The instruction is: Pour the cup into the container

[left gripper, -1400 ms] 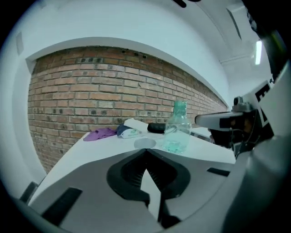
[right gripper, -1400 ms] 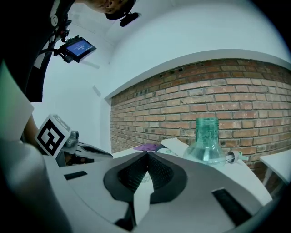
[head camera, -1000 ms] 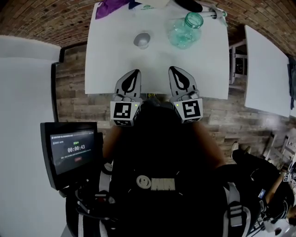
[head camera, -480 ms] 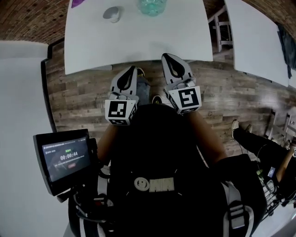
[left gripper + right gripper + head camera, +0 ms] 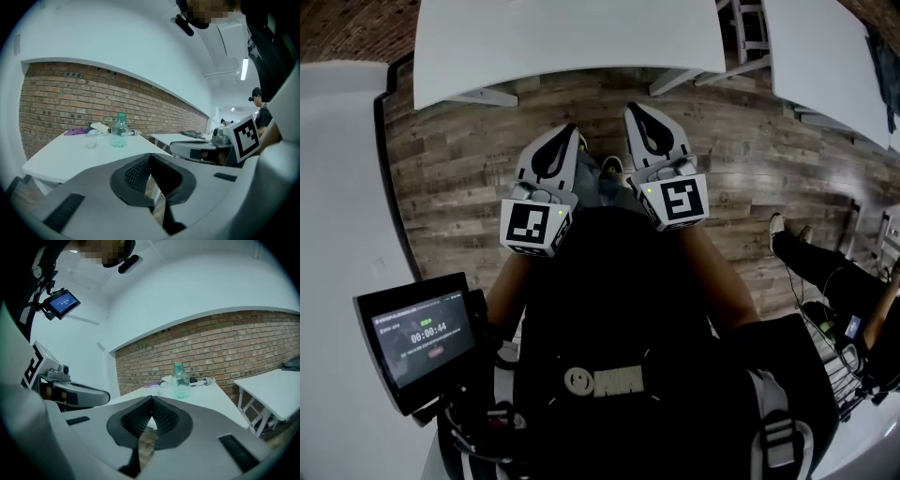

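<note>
Cup (image 5: 91, 139): small, clear, probably light thin plastic, so easy to crush or tip. Best hold judged at mid-wall with a gentle squeeze. Contents too small to tell. It stands upright toward the table's (image 5: 70, 164) far edge, near the container (image 5: 119, 131), a clear greenish jar with a narrow neck, so the pour needs aim. Left gripper (image 5: 565, 136) and right gripper (image 5: 637, 117) both have fingers clenched on nothing, over the wood floor (image 5: 459, 178), short of the table's near edge. Purple cloth (image 5: 75, 131) lies at the far edge behind the cup. Second table (image 5: 276, 390) stands off right. Nothing blocks the reach from the near edge.
</note>
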The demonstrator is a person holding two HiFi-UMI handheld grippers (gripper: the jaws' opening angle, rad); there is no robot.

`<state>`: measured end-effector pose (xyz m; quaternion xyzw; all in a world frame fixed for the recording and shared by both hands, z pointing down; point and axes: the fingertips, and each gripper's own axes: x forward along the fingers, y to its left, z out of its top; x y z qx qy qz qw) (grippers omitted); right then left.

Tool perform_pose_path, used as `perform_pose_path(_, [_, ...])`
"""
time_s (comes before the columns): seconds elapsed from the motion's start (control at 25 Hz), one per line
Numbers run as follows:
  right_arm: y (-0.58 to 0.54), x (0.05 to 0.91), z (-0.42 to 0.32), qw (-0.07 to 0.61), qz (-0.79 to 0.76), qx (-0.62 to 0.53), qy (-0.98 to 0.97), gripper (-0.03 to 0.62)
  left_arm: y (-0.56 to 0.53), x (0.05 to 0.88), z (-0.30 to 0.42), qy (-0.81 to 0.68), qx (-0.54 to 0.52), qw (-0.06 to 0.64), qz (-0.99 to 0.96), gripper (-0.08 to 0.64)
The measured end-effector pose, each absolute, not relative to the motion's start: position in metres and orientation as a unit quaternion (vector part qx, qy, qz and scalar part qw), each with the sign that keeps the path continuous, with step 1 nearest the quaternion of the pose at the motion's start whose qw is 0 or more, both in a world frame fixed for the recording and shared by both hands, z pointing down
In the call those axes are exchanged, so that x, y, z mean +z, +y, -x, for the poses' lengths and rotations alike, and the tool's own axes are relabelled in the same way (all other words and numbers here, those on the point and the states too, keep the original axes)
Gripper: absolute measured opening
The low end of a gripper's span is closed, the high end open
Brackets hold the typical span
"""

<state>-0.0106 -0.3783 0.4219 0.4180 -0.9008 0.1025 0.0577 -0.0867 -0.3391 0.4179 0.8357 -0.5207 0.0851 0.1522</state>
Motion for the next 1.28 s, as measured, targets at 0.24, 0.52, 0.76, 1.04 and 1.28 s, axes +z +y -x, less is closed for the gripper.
perform_pose_path(0.24, [-0.348,0.412,0.014,0.049,-0.407,0.088,-0.908,0.002,-0.306,0.408,0.075,-0.506,0.077,0.15,-0.846,0.003])
perform_pose_path(0.52, [-0.325,0.404,0.034,0.049,-0.403,0.066,-0.911,0.002,-0.28,0.412,0.073,-0.473,0.087,0.168,-0.861,0.003])
perform_pose_path(0.76, [-0.271,0.412,0.063,0.071,-0.43,0.068,-0.898,0.001,-0.224,0.402,0.105,-0.464,0.054,0.17,-0.868,0.003])
perform_pose_path(1.04, [-0.202,0.409,0.104,0.078,-0.452,0.053,-0.887,0.0,-0.157,0.395,0.157,-0.432,0.027,0.157,-0.887,0.003])
perform_pose_path(1.28, [-0.176,0.41,0.095,0.066,-0.458,0.044,-0.885,0.001,-0.139,0.409,0.123,-0.401,0.043,0.175,-0.898,0.003])
